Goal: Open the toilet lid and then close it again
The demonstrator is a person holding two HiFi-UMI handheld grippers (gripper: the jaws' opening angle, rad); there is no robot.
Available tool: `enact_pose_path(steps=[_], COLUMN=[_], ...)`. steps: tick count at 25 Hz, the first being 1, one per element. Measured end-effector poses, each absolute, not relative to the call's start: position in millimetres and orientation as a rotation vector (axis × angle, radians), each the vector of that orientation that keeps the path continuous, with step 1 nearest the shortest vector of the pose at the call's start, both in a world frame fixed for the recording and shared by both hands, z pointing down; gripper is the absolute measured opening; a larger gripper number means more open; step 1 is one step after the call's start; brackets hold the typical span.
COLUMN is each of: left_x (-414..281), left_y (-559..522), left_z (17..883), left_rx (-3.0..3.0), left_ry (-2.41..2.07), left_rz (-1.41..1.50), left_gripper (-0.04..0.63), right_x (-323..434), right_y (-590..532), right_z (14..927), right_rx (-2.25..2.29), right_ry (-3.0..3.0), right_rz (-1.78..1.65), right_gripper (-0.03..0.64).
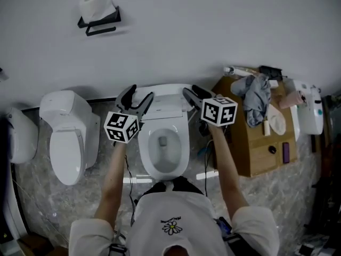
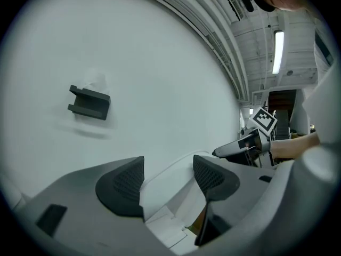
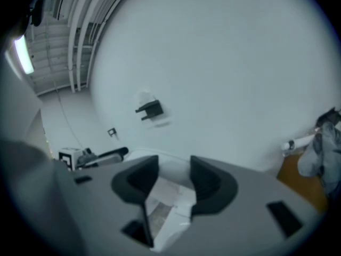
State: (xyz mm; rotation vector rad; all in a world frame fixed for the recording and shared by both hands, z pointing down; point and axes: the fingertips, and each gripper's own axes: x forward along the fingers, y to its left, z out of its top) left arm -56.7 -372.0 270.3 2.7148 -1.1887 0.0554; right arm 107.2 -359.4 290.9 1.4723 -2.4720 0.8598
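Observation:
The white toilet (image 1: 184, 159) stands in the middle of the head view, bowl and seat showing. Its lid (image 1: 166, 93) is raised toward the wall. My left gripper (image 1: 141, 92) is at the lid's left upper edge and my right gripper (image 1: 191, 89) at its right upper edge. In the left gripper view the jaws (image 2: 168, 177) stand apart, with the lid's curved rim (image 2: 160, 196) between them and clear of both pads. The right gripper (image 3: 173, 177) is likewise open, with the white lid (image 3: 173, 168) in the gap. I cannot tell whether either gripper touches the lid.
A second toilet (image 1: 66, 137) with its lid down stands to the left, and another white fixture (image 1: 21, 135) is at the far left. A paper-roll holder (image 1: 98, 16) hangs on the wall. A brown cabinet (image 1: 256, 153) with a grey cloth (image 1: 256, 97) and small items stands to the right.

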Motion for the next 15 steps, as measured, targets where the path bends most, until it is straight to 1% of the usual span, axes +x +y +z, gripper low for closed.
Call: enact_pose_path(steps=[15], left_x=[-56], left_y=[-480], left_z=[260], left_rx=[2.65], left_ry=[-1.381], left_rz=[0.089], left_gripper=[0.304], right_x=[110], right_y=[-471], right_z=[280], right_rx=[1.476], right_ry=[-2.486], right_rz=[0.864], right_gripper=[0.195])
